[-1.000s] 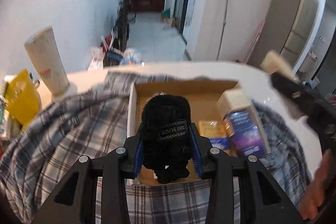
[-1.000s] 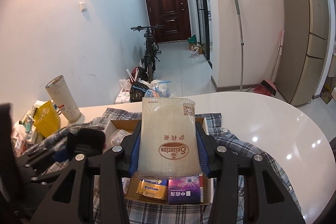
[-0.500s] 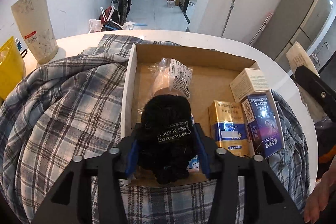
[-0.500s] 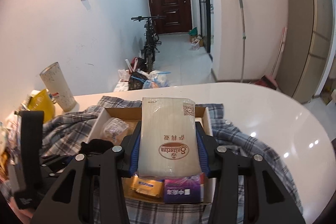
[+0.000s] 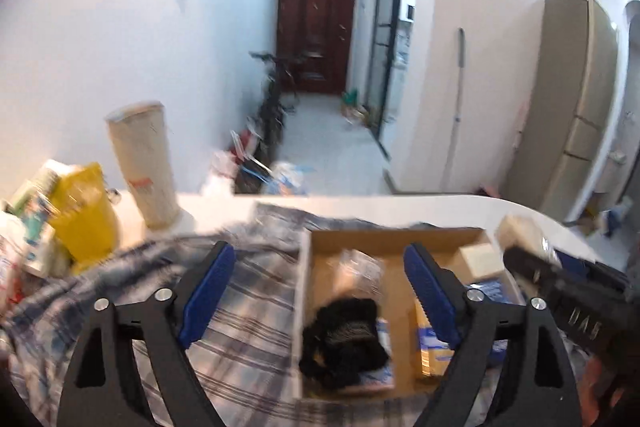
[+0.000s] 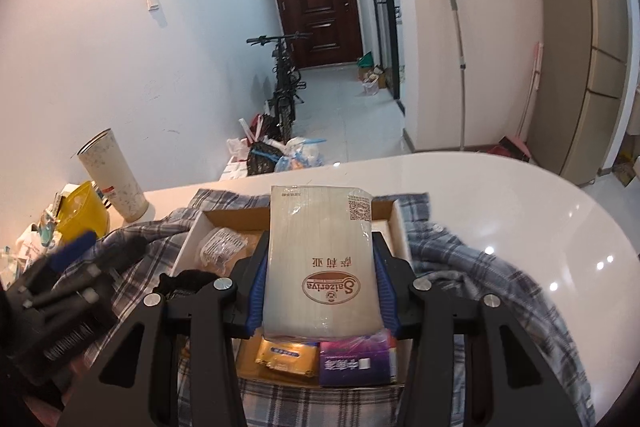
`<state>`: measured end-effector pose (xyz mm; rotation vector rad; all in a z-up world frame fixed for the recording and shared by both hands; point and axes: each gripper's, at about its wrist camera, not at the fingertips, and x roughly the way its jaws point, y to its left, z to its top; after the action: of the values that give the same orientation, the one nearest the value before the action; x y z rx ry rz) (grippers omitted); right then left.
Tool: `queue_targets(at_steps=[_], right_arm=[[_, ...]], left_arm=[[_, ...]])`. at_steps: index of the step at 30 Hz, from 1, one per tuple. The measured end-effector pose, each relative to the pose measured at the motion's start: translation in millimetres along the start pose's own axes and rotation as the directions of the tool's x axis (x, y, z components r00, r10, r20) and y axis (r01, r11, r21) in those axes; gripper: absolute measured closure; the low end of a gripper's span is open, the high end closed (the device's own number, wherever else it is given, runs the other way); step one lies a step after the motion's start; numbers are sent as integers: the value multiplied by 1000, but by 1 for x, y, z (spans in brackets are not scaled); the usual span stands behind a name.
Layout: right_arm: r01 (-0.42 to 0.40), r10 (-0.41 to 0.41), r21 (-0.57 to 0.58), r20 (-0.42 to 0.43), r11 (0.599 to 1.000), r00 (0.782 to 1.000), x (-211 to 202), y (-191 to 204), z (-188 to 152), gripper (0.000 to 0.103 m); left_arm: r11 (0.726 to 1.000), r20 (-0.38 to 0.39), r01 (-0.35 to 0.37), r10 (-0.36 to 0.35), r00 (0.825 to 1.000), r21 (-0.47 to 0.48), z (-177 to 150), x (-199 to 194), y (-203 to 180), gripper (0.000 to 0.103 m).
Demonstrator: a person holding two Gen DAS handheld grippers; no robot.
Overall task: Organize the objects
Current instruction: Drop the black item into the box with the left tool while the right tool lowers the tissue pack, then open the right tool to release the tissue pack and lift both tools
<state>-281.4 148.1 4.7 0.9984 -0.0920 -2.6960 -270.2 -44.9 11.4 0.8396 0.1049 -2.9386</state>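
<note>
My left gripper [image 5: 318,287] hangs over the near left part of the cardboard box [image 5: 392,235], its jaws opening wide. A black knitted item [image 5: 344,339] lies in the box below, clear of both blue pads [image 5: 208,291]. My right gripper [image 6: 320,259] is shut on a flat beige sealed packet [image 6: 316,227], held upright above the box [image 6: 236,215]. From the right wrist view the black knitted item [image 6: 184,283] shows at the box's left wall, with the blurred left gripper [image 6: 68,267] beside it.
The box rests on a plaid shirt [image 6: 472,267] spread over a white round table [image 6: 520,195]. Inside lie a clear plastic packet [image 6: 222,247], a gold pack [image 6: 286,355] and a purple carton [image 6: 356,363]. A pale tumbler [image 5: 144,163] and a yellow bag [image 5: 84,215] stand at the left.
The left gripper let go of the black knitted item, which now lies in the box; its jaws spread and it lifted and tilted up. The right gripper kept its hold and barely moved.
</note>
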Motion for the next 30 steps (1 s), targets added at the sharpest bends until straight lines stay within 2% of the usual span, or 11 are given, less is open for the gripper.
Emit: queue_targets(at_steps=[1,2,5,8,11,23,27,30], right_arm=[[-13,13,-4,-22,1000,1000,7,3,-4,58],[-26,26,0,-47,1000,999,14,4,-8,58],[-69,72,27,-114,997,991,31,7,-17,58],[-40,37,-22,-128,999,991,39,15,-24,58],[-48,45,-16,-148,999,988,45,14,-29,58],[-59,53,-32,-154,998,987,51,18,-36,54],[-65,60,-35,-139,997,989,49,19,-35,40],[-58,54,-34,-120,998,991,42,17,-32,39]], left_arm=[[1000,-1,-8,8,1000,14,0,1,-1,8],[1000,-4,-9,9,1000,28,0,2,-1,0],[1000,2,8,-8,1000,12,2,1,4,0],[999,-6,45,-45,999,-10,0,2,7,0],[998,-12,55,-55,998,-16,-1,2,7,0],[997,4,34,-35,999,68,-3,-2,-7,0],[997,16,28,-30,999,72,-2,-4,-7,0],[997,24,30,-31,999,67,-1,-7,-5,0]])
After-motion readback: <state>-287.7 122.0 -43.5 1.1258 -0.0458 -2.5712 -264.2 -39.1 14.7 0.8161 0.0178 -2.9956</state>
